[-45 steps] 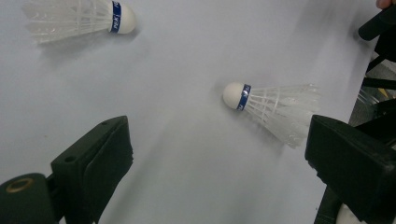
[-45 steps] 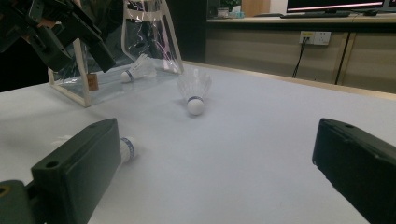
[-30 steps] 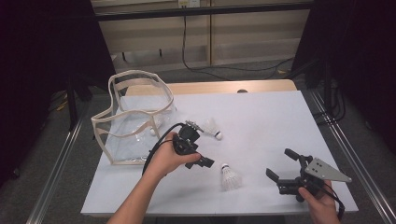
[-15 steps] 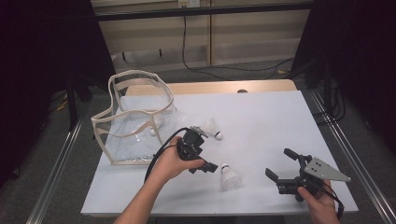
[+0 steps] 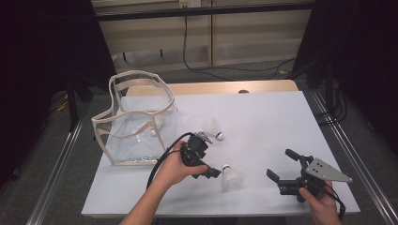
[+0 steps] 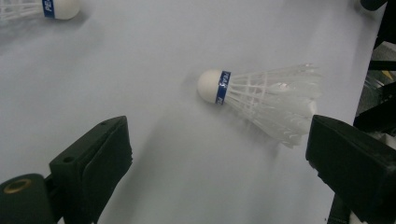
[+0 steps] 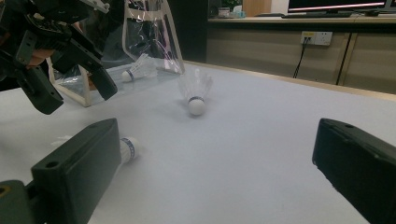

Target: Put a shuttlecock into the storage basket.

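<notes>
Both grippers, left gripper (image 5: 205, 157) and right gripper (image 5: 281, 167), have jaws wide apart over the white table (image 5: 263, 122), a shuttlecock (image 5: 230, 177) lies between them, and grey floor (image 5: 56, 140) and dark curtains (image 5: 42, 51) sit around.

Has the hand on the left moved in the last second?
Yes. The left gripper has shifted away from the bag and toward the near shuttlecock, fingers open.
</notes>
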A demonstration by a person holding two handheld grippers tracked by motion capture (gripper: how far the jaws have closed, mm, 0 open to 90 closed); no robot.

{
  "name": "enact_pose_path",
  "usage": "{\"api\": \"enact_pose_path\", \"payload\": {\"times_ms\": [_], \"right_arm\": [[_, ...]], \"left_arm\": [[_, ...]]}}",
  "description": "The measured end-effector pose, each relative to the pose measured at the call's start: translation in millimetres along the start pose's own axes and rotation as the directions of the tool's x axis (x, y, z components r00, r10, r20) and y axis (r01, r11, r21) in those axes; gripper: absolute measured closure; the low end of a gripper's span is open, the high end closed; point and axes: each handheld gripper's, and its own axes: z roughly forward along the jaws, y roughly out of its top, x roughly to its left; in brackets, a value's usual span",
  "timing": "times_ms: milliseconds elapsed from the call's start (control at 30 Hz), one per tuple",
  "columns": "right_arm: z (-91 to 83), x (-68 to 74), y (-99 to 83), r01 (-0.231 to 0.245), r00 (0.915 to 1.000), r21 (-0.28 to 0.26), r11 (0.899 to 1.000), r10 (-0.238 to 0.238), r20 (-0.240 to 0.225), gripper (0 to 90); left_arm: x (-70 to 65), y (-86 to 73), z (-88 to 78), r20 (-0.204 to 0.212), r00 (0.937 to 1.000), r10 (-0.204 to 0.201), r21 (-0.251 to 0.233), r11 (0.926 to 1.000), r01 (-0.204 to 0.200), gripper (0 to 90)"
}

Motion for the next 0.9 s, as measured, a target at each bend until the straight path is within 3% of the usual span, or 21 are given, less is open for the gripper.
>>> {"api": "enact_pose_path", "payload": {"times_ms": [333, 667, 900], "right_arm": [[-0.2, -0.6, -0.3, 0.003, 1.0000, 0.000, 1.000, -0.003, 0.001, 0.7], [-0.2, -0.6, -0.4, 0.004, 1.0000, 0.000, 1.000, -0.004, 0.002, 0.7], [-0.4, -0.2, -0.4, 0.002, 1.0000, 0.000, 1.000, -0.002, 0.001, 0.7]], "left_arm": [[-7.4, -1.6, 7.1, 0.004, 0.9995, 0.031, -0.020, 0.9993, -0.031, 6.8], [-14.0, -1.5, 15.8, 0.024, 0.9974, 0.068, -0.018, 0.9976, -0.067, 6.0], [-19.0, -2.2, 20.4, 0.014, 0.9959, 0.089, -0.006, 0.9960, -0.089, 6.1]]}}
